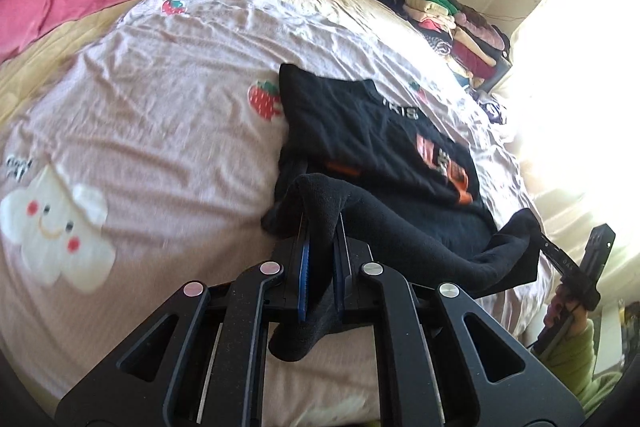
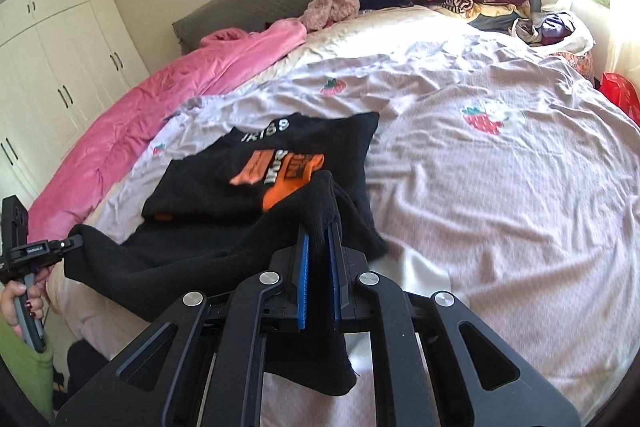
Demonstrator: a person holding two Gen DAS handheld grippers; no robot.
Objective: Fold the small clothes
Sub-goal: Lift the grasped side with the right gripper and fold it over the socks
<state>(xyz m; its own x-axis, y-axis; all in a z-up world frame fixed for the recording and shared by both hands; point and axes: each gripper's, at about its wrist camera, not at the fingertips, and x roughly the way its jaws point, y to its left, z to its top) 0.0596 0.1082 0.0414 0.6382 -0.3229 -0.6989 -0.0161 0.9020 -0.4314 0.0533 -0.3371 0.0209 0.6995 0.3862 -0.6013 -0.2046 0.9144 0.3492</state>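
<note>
Black knit top (image 1: 372, 143) with orange print lies on the strawberry-print bed sheet (image 1: 168, 99), near edge lifted; left claw (image 1: 320, 247) is clenched on one bottom corner, right claw (image 2: 318, 247) clenched on the other, hem slack between them. Risk, judged: each grip holds only a small bunch of cloth, so uneven pulling could slip a corner free. Sagging middle may drag, giving a crooked fold
</note>
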